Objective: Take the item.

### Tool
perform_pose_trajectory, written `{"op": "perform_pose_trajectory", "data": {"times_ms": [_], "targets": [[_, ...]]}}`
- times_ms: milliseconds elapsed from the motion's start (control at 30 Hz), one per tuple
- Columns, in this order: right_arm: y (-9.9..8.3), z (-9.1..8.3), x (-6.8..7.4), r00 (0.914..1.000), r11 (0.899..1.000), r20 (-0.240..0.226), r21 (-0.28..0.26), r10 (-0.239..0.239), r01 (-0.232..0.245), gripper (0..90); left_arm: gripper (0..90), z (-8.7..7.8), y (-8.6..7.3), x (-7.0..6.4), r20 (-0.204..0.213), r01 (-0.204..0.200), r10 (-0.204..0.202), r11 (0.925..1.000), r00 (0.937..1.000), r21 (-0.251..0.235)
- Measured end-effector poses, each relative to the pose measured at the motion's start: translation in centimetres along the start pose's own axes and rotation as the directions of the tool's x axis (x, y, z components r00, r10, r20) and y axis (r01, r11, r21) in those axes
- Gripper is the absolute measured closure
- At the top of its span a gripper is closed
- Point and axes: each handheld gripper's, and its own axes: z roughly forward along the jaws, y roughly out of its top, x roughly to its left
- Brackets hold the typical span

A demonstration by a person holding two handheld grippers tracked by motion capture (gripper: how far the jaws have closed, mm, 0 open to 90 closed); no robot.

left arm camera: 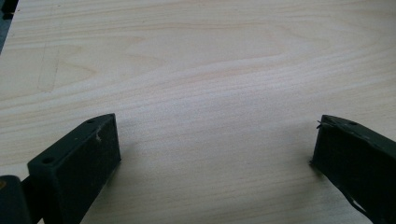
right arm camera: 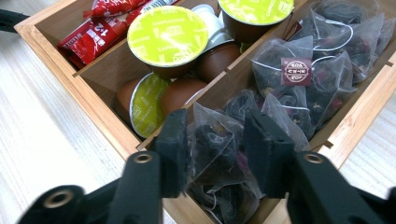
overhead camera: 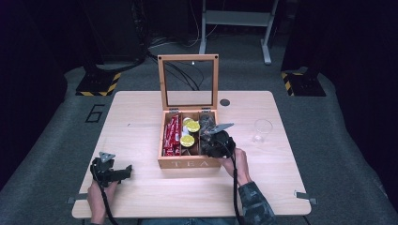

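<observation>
Tea bags (right arm camera: 299, 74) fill the right part of a wooden box (overhead camera: 187, 163) in the middle of the worktop (overhead camera: 141, 117). The right tongs (right arm camera: 217, 140) reach into that part and pinch one clear tea bag (right arm camera: 212, 149) between the jaws. Green-topped cups (right arm camera: 167, 35) sit in the middle part and red packets (right arm camera: 95, 32) in the left part. The lid stands up. The left tongs (left arm camera: 215, 140) are spread wide over bare wood. A clear glass (overhead camera: 262, 130) stands to the right of the box.

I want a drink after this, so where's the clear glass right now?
In the high view the clear glass stands upright on the table, on its right side, apart from the open tea box and beyond the right hand.
</observation>
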Motion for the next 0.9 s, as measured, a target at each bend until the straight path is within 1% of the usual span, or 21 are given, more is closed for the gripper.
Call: {"op": "perform_pose_trajectory", "data": {"times_ms": [67,200,233,267,300,367,400,433,467,533,667,733,767,833,867,900], "targets": [[0.0,0.0,0.0,1.0000,1.000,0.002,0.002,-0.002,0.002,65.3,0.5,0.0,0.0,0.0,0.000,0.000,0.000,1.0000,1.0000,0.000],[-0.1,0.1,0.0,0.9999,1.000,0.010,0.005,0.003,-0.003,75.7,0.4,0.0,0.0,0.0,0.000,0.000,0.000,1.0000,1.0000,0.000],[-0.2,0.1,0.0,1.0000,1.000,0.005,0.007,0.007,-0.007,78.6,0.5,0.0,0.0,0.0,0.000,0.000,0.000,1.0000,1.0000,0.000],[-0.2,0.2,0.0,1.0000,1.000,-0.001,0.006,0.008,-0.008,79.7,0.5,0.0,0.0,0.0,0.000,0.000,0.000,1.0000,1.0000,0.000],[-0.3,0.3,0.0,1.0000,1.000,0.004,0.006,0.003,-0.003,81.7,0.5,0.0,0.0,0.0,0.000,-0.001,0.001,1.0000,1.0000,0.000],[-0.4,0.3,0.2,0.9999,1.000,0.001,0.008,0.011,-0.011,84.1,0.4,0.0,0.0,0.0,0.000,-0.001,0.001,1.0000,1.0000,0.000],[-0.4,0.3,0.2,1.0000,1.000,-0.001,0.002,0.004,-0.004,84.7,0.4,0.0,0.0,0.0,0.000,0.000,0.000,1.0000,1.0000,0.000],[-0.4,0.3,0.2,1.0000,1.000,0.004,-0.005,-0.002,0.002,87.5,0.5,0.0,0.0,0.0,0.000,0.000,0.000,1.0000,1.0000,0.000],[-0.4,0.2,0.3,1.0000,1.000,0.003,-0.002,0.001,-0.001,89.0,0.5,0.0,0.0,0.0,0.000,0.000,0.000,1.0000,1.0000,0.000],[-0.3,0.0,0.3,0.9999,1.000,0.010,-0.013,-0.013,0.013,89.4,0.5,0.0,0.0,0.0,0.000,0.000,0.000,1.0000,1.0000,0.000],[-0.3,-0.2,0.4,0.9997,1.000,0.019,-0.025,-0.013,0.013,89.9,0.5,0.0,0.0,0.0,0.000,0.000,0.000,1.0000,1.0000,0.000],[-0.3,-0.3,0.5,0.9998,1.000,0.015,-0.024,-0.014,0.014,90.0,0.5,0.0,0.0,0.0,0.000,0.000,0.000,1.0000,1.0000,0.000],[-0.3,-0.4,0.5,0.9996,0.999,0.019,-0.030,-0.021,0.022,90.0,0.5,0.0,0.0,0.0,0.000,0.000,0.000,1.0000,1.0000,0.000],[-0.1,-0.6,0.7,0.9996,0.999,0.023,-0.031,-0.019,0.019,90.0,0.4,0.0,0.0,0.0,0.000,0.000,0.000,1.0000,1.0000,0.000],[-0.1,-0.7,0.7,0.9995,0.999,0.024,-0.042,-0.021,0.022,90.0,0.4,0.0,0.0,0.0,0.000,0.000,0.000,1.0000,1.0000,0.000],[0.0,-0.9,0.7,0.9992,0.999,0.026,-0.043,-0.030,0.031,90.0,0.5,0.0,0.0,0.0,0.000,0.000,0.000,1.0000,1.0000,0.000]]}}
